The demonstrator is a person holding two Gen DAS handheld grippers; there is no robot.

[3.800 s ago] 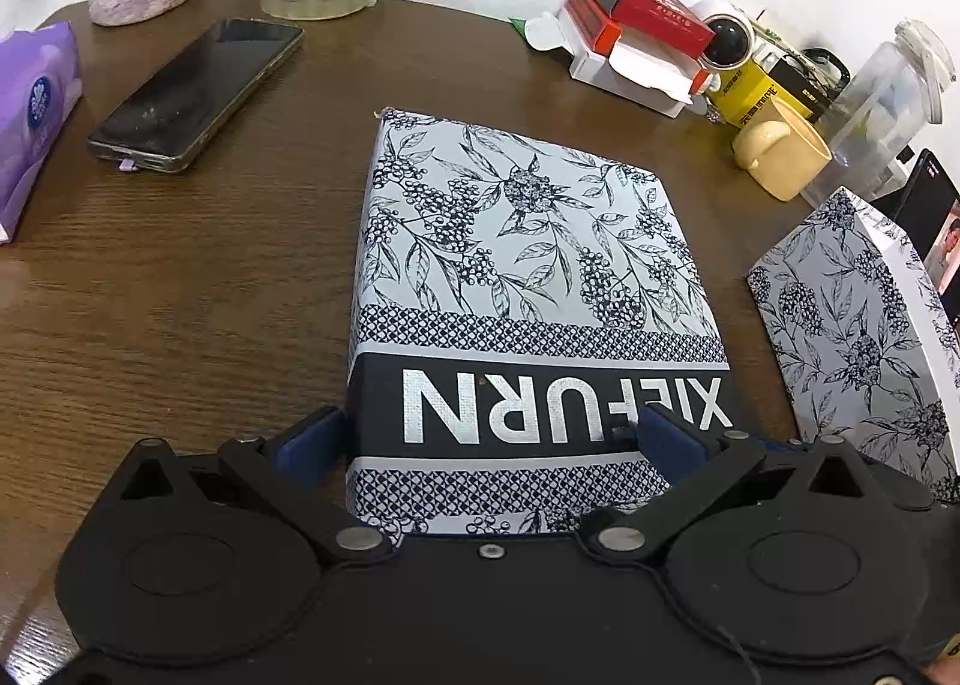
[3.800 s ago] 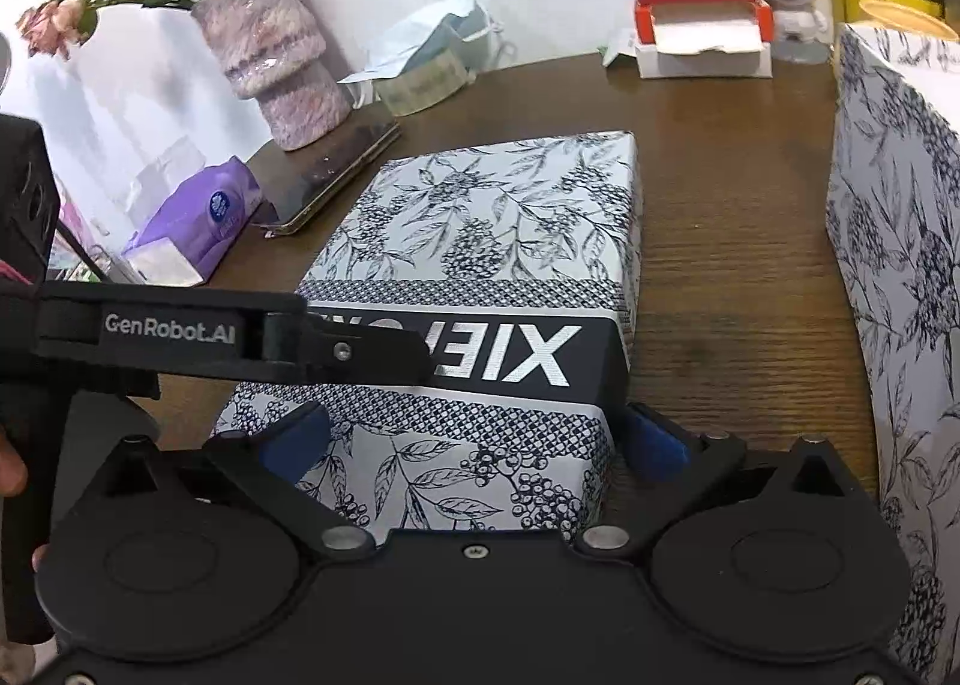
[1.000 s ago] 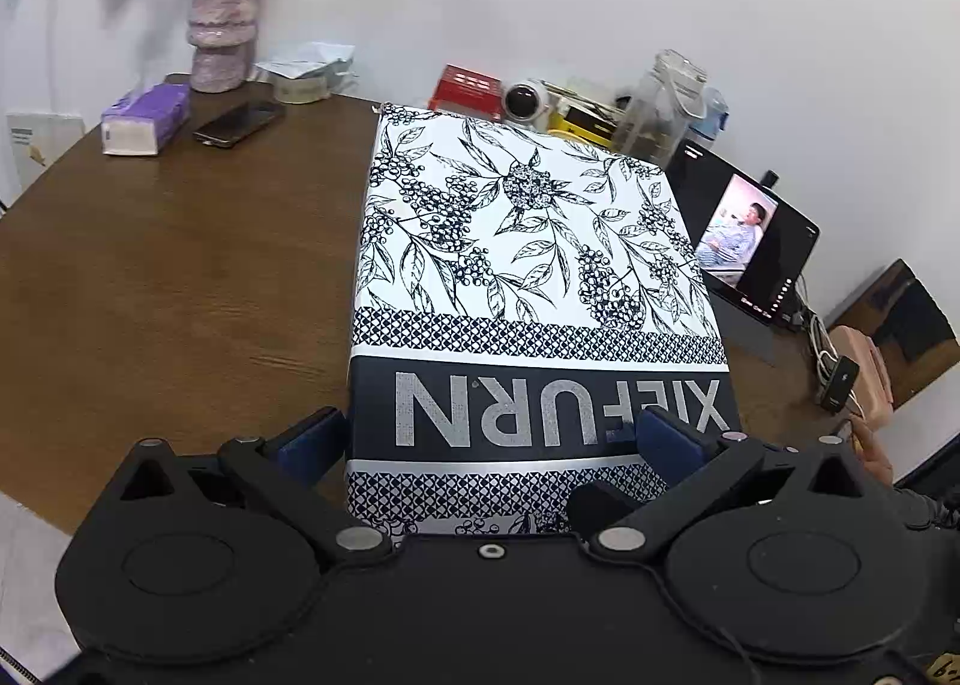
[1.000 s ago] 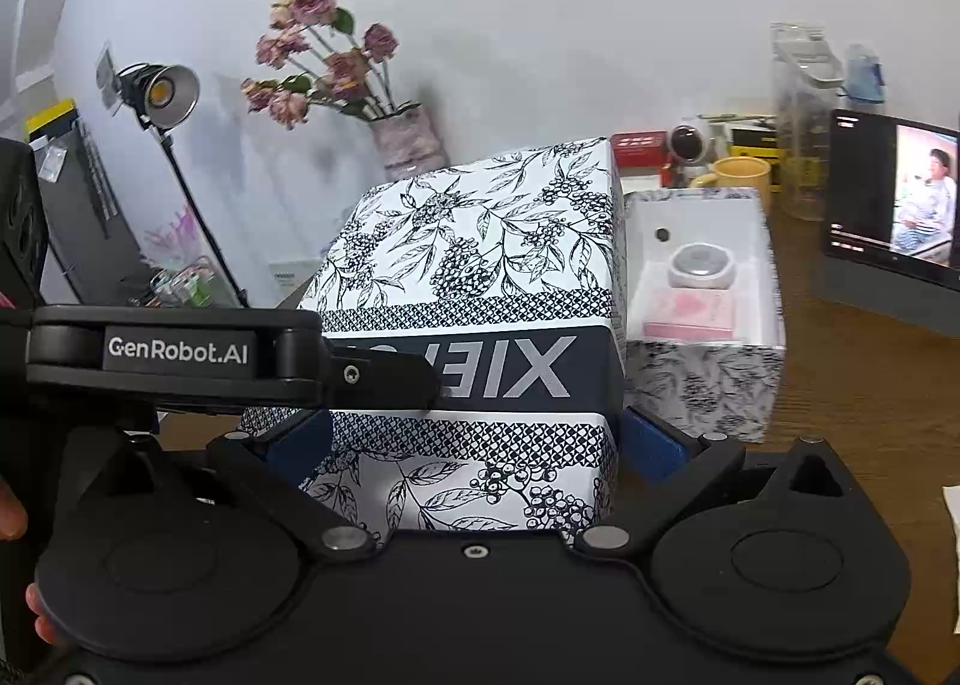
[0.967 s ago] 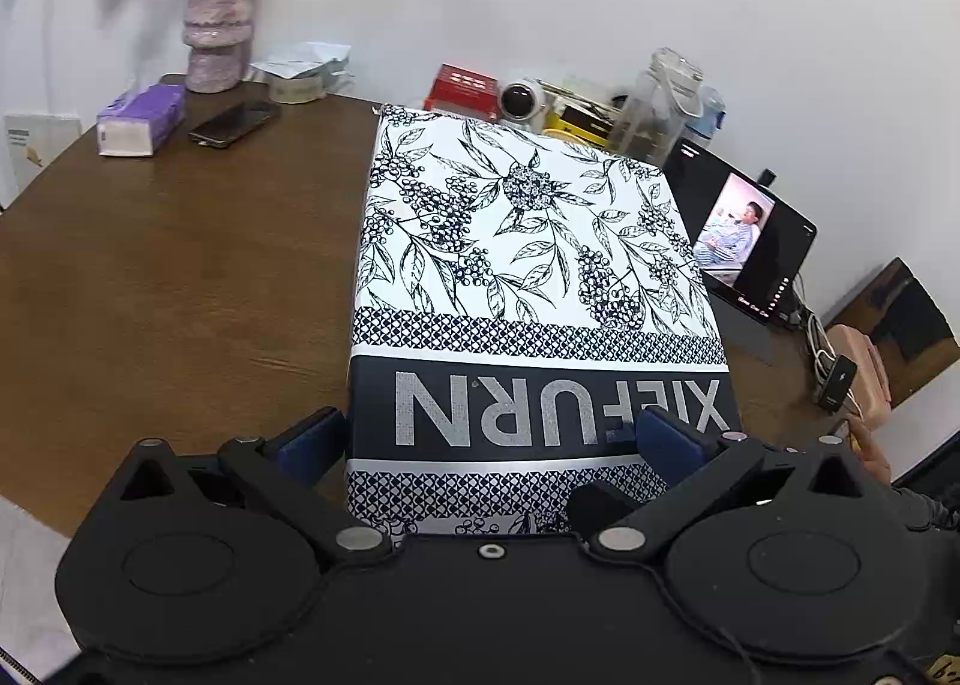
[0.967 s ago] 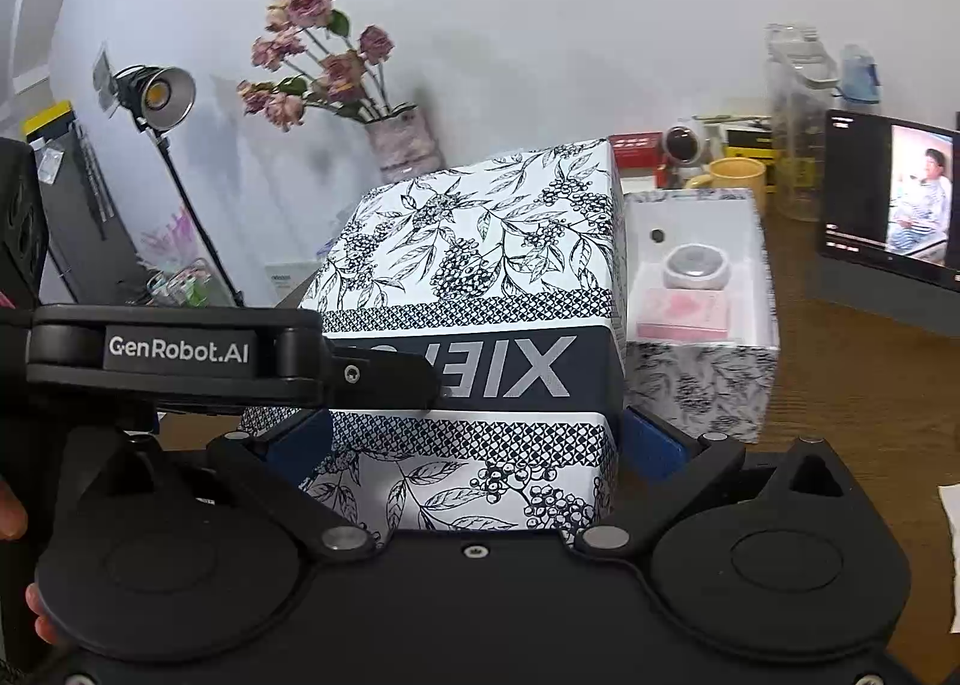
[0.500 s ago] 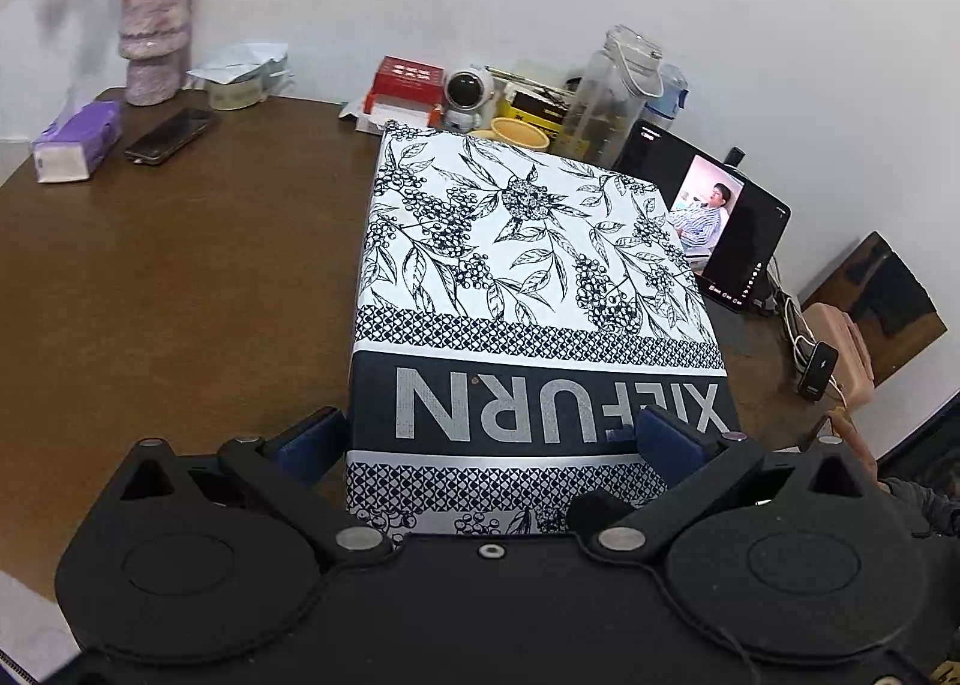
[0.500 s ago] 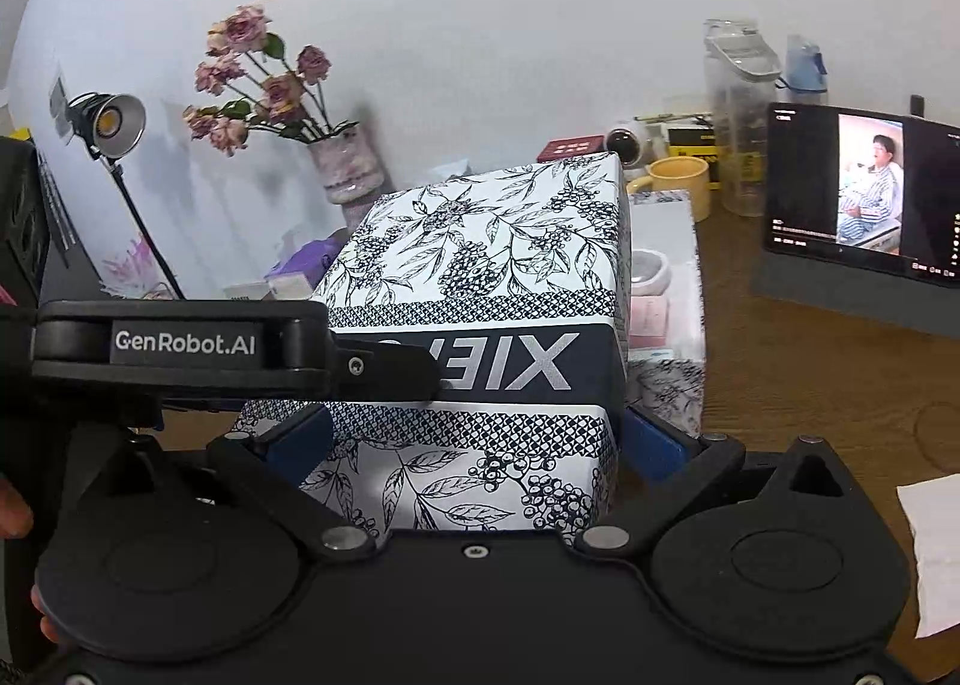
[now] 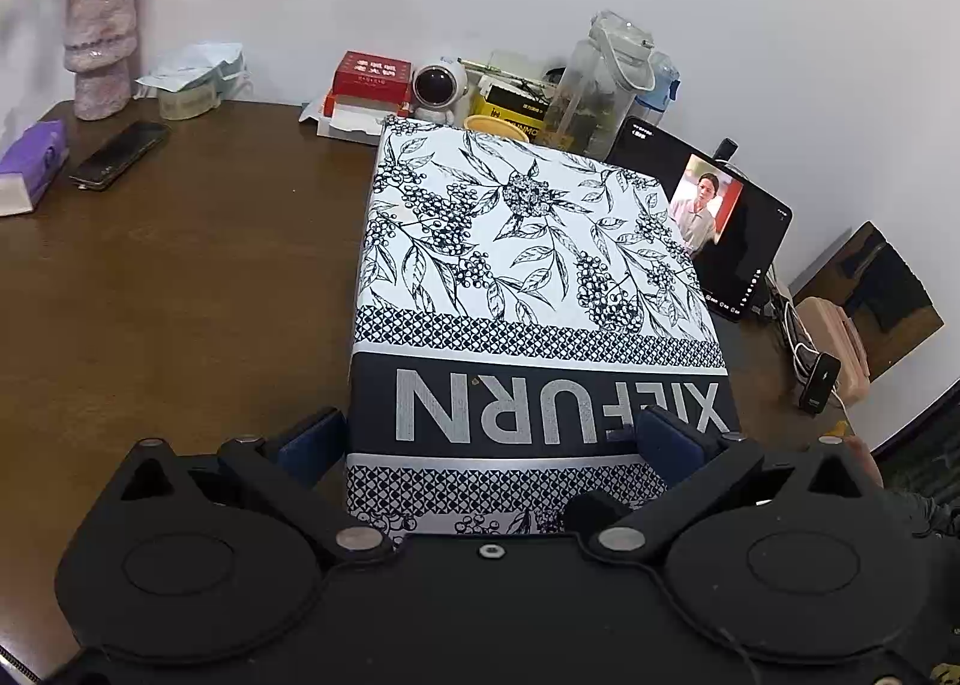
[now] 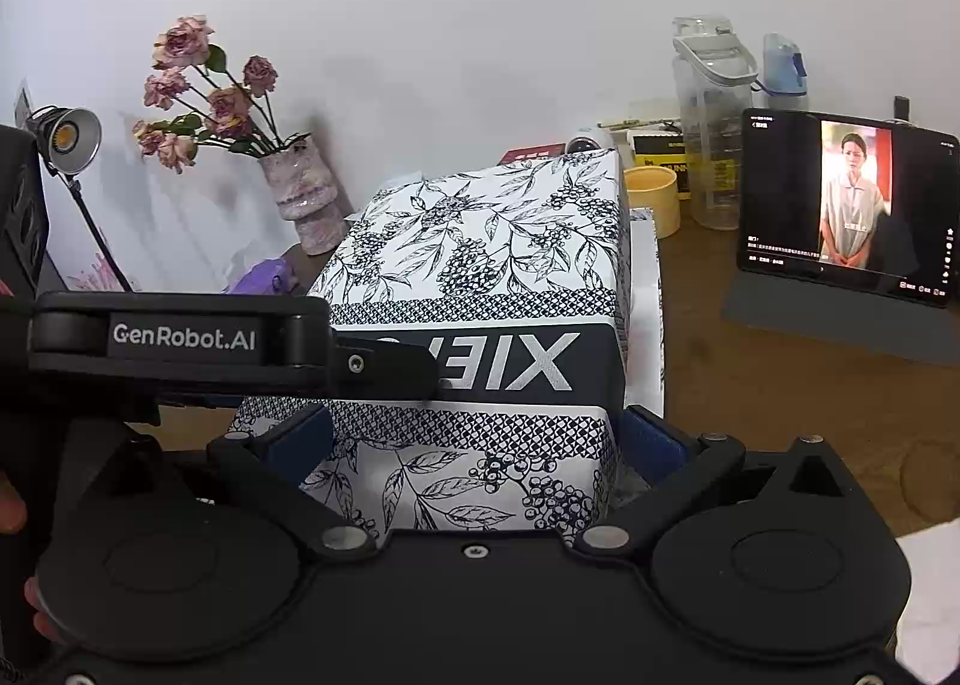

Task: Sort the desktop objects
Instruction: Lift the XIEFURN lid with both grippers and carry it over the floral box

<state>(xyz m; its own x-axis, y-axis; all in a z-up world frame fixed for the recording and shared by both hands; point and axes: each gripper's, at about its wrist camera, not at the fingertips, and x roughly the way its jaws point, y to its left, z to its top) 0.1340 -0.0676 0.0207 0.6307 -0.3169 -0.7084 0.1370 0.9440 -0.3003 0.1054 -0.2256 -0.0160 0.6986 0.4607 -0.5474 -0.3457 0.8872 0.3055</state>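
A floral black-and-white box lid (image 9: 528,241) marked XIEFURN is held above the brown table (image 9: 180,295). My left gripper (image 9: 492,439) is shut on its near end, blue pads pressing both sides. My right gripper (image 10: 477,439) is shut on the same lid (image 10: 498,241) from another side. The left gripper's black body (image 10: 180,337) crosses the right wrist view. Only a white rim of the box base (image 10: 647,277) peeks out beside and below the lid; its inside is hidden.
A lit tablet (image 10: 840,205) stands at the right, with a yellow cup (image 10: 651,193) and clear jug (image 10: 714,115) behind the box. Phone (image 9: 120,154), purple tissue pack (image 9: 33,163), flower vase (image 9: 99,43) and red box (image 9: 372,76) line the far edge.
The lid, lifted off the table earlier, has travelled with both grippers over the open box base. It now covers the base's contents, which showed a second ago.
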